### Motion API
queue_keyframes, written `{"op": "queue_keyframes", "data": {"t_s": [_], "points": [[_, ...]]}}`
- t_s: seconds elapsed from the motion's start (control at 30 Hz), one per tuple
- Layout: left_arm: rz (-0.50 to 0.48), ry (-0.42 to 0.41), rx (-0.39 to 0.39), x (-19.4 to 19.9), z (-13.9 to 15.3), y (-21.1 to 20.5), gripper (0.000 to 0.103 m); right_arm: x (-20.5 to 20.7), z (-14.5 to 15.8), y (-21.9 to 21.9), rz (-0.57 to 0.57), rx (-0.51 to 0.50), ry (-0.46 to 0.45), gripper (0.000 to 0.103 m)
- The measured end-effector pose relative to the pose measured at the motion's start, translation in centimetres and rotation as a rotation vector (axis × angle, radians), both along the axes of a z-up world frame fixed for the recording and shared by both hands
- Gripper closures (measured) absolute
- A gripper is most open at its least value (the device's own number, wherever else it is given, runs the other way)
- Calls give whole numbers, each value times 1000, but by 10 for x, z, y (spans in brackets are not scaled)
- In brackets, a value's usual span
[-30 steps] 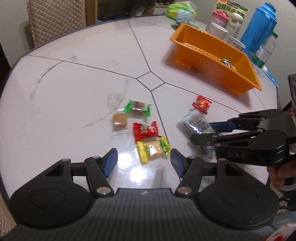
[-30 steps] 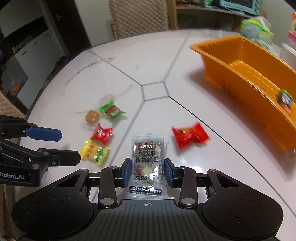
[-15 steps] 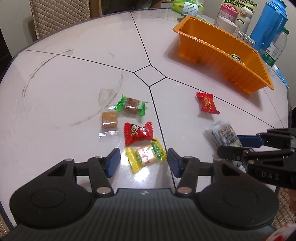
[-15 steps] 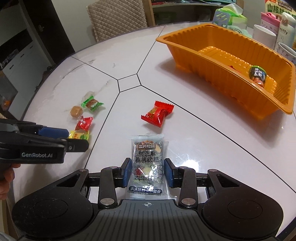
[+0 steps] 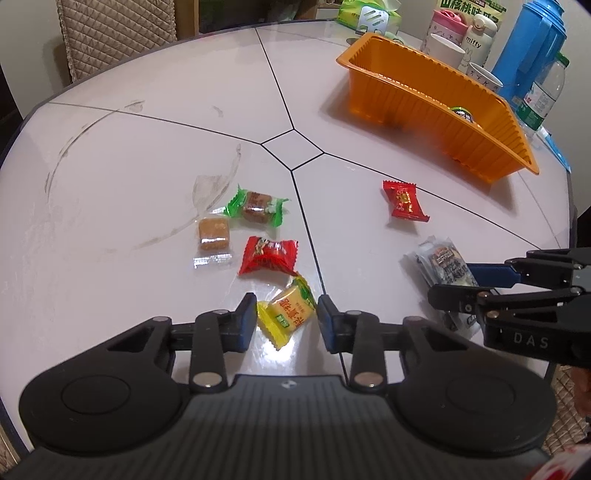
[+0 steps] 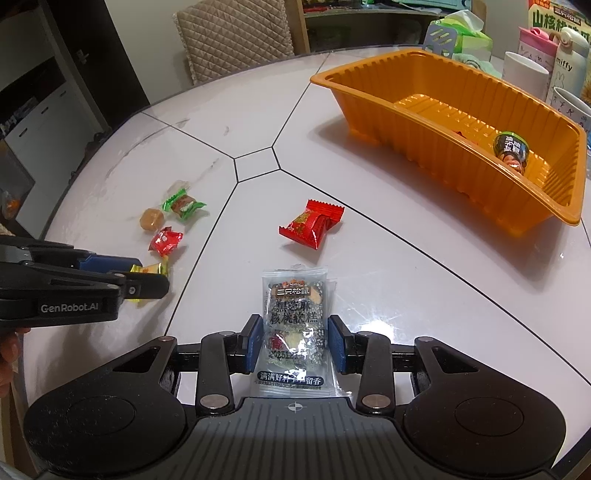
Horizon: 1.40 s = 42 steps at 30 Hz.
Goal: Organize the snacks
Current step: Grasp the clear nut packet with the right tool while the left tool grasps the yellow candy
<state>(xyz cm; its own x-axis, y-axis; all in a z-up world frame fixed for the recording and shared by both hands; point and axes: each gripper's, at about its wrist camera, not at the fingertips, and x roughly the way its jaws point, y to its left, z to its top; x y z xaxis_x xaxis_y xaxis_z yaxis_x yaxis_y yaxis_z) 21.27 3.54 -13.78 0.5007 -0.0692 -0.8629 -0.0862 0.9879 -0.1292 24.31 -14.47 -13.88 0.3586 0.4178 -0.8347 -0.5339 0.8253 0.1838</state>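
My left gripper (image 5: pixel 287 319) is closed around a yellow candy (image 5: pixel 290 314) low over the white table; both pads look to touch it. My right gripper (image 6: pixel 295 341) is shut on a clear sesame-walnut cake packet (image 6: pixel 294 325), which also shows in the left wrist view (image 5: pixel 445 267). Loose on the table are a red candy (image 5: pixel 269 254), a green-wrapped candy (image 5: pixel 256 206), a clear-wrapped brown candy (image 5: pixel 213 233) and a red packet (image 5: pixel 404 200). The orange tray (image 5: pixel 491 158) stands far right with a dark snack (image 6: pixel 513 149) inside.
Behind the tray stand mugs (image 5: pixel 447 50), a blue thermos (image 5: pixel 528 48), a water bottle (image 5: pixel 545 96) and a tissue pack (image 5: pixel 369 14). A quilted chair (image 5: pixel 118 33) is beyond the table's far edge. The table edge (image 5: pixel 570 229) runs close on the right.
My left gripper has moved forward and closed in on the yellow candy, which now stands tilted between the pads. My right gripper keeps the packet and has turned toward the tray.
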Motion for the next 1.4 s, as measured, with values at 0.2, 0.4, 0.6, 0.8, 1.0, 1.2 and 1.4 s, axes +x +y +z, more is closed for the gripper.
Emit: {"op": "queue_keyframes", "data": {"t_s": [0.2, 0.4, 0.6, 0.8, 1.0, 1.2, 1.4], "points": [[-24, 21, -30, -6, 0, 0, 64, 0, 0, 0, 1, 1, 0, 65], [-130, -14, 99, -8, 0, -10, 55, 0, 0, 0, 0, 2, 0, 65], [-246, -52, 135, -14, 6, -14, 51, 0, 1, -1, -4, 4, 5, 65], [-287, -21, 136, -6, -2, -13, 59, 0, 1, -1, -9, 5, 5, 65], [-260, 0, 82, -2, 0, -9, 71, -1, 1, -2, -10, 6, 5, 65], [-236, 9, 71, -7, 0, -15, 70, -1, 1, -2, -12, 5, 2, 65], [-288, 23, 112, -8, -4, -18, 70, -2, 1, -2, -8, 4, 0, 65]]}}
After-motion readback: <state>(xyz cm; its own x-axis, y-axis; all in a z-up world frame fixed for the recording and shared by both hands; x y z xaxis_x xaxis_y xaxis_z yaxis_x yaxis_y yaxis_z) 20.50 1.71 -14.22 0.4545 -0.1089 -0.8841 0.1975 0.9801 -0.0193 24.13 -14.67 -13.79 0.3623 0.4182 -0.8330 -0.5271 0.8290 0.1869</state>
